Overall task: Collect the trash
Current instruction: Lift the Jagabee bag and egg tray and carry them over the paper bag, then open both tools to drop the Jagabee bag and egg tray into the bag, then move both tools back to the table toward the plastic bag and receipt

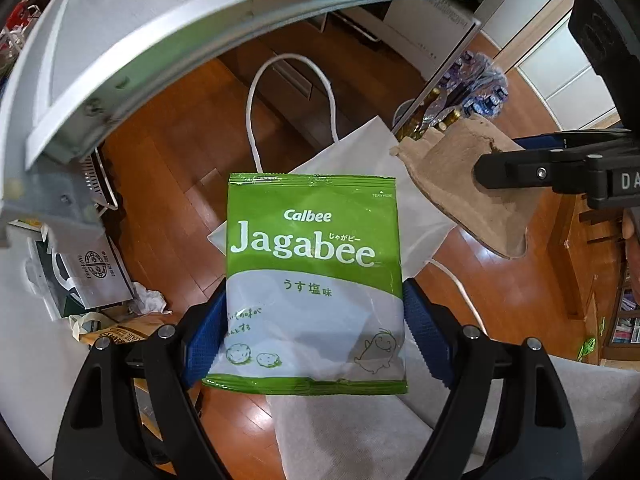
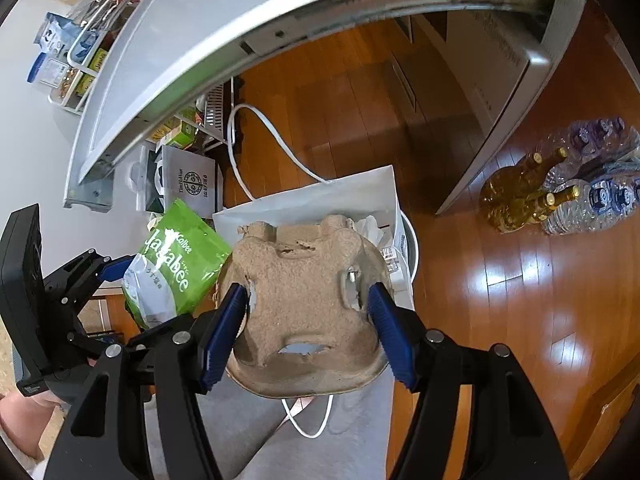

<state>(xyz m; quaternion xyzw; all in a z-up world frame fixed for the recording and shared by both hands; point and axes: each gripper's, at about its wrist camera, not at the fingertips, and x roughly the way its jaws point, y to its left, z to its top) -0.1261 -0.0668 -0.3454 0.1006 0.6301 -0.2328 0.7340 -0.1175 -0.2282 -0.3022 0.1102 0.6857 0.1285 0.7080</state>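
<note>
My left gripper (image 1: 314, 320) is shut on a green and white Jagabee snack bag (image 1: 314, 280), held upright above the floor; it also shows in the right wrist view (image 2: 172, 264). My right gripper (image 2: 306, 312) is shut on a brown moulded-pulp cup carrier (image 2: 308, 308), also seen in the left wrist view (image 1: 468, 188). Both are held above a white paper bag (image 2: 320, 196) with white rope handles standing open on the wooden floor, with crumpled paper inside. The bag also shows behind the snack bag in the left wrist view (image 1: 360, 148).
A grey table edge (image 2: 224, 28) arches overhead. Gold bottles (image 2: 520, 188) and packed water bottles (image 2: 600, 184) stand on the floor at right. A printed white bag (image 2: 192, 184) and a wire rack with boxes (image 2: 88, 52) are at left. My grey-clad leg (image 2: 280, 440) is below.
</note>
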